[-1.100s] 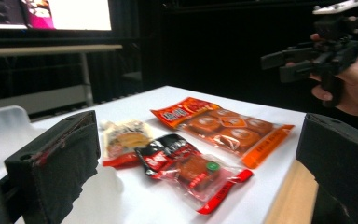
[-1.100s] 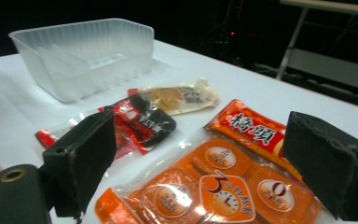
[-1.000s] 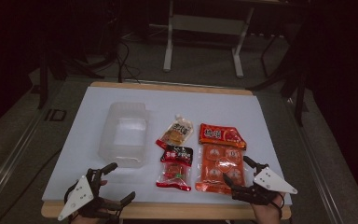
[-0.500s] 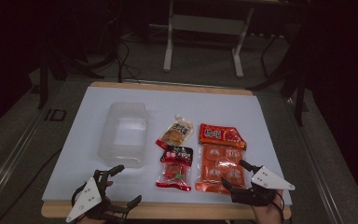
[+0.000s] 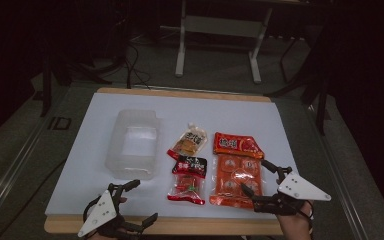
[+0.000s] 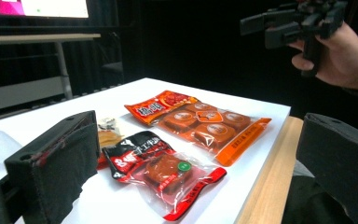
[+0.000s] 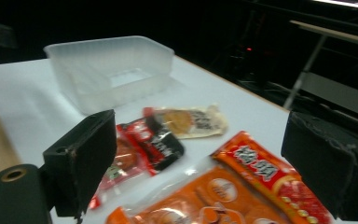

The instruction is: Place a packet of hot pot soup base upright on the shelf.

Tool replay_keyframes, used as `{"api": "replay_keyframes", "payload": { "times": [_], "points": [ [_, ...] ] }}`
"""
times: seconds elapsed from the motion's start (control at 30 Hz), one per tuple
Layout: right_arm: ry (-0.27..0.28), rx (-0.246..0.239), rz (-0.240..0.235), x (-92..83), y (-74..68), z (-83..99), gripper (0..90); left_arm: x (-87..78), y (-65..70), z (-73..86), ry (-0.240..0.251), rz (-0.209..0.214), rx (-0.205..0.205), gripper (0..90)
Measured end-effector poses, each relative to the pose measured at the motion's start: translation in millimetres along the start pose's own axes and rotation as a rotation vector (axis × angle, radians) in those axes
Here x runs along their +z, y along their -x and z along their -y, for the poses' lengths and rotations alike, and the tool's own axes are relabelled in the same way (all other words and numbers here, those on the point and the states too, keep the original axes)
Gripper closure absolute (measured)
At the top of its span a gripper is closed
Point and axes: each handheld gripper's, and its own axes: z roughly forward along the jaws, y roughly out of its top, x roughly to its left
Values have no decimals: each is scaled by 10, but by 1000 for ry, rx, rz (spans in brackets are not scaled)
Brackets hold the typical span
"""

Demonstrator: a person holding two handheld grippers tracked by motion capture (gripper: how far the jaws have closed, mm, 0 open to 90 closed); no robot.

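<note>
The large orange packet [image 5: 236, 174] lies flat near the worktop's [image 5: 280, 130] front right edge, squarely ahead of the right tongs [image 5: 258, 176], which gape wide and empty, likely lining up a grab. The left tongs [image 5: 139, 201] wait open and empty at the front edge.

I see a white-topped table [image 5: 100, 165] carrying a clear plastic tub [image 5: 132, 144] at nine o'clock. At centre lie a tan snack pouch [image 5: 188, 140] and a red-black packet [image 5: 188, 179]; at three o'clock, an orange packet [image 5: 236, 170].
</note>
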Motion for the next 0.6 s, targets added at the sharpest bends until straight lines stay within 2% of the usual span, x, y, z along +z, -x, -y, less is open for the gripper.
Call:
{"api": "replay_keyframes", "payload": {
  "times": [0.17, 0.23, 0.27, 0.3, 0.4, 0.5, 0.6],
  "points": [
    [30, 41, 16, 32, 167, -109, 93, 15, 6, 27, 3, 1, 19, 0],
    [27, 42, 48, 63, 223, -150, 93, 23, 6, 32, 0, 1, 21, 0],
    [31, 43, 45, 75, 255, -161, 92, 25, 5, 34, 0, 2, 20, 0],
    [28, 46, 39, 93, 288, -170, 93, 27, 2, 37, -2, 5, 17, 0],
    [6, 60, 61, 177, 382, -181, 93, 28, -1, 44, -4, 2, 15, 0],
    [-13, 54, 57, 232, 429, -175, 93, 29, -12, 52, -12, 4, 12, 0],
    [-27, 71, 86, 367, 565, -124, 94, 29, -18, 53, -20, -4, -1, 0]
  ]
}}
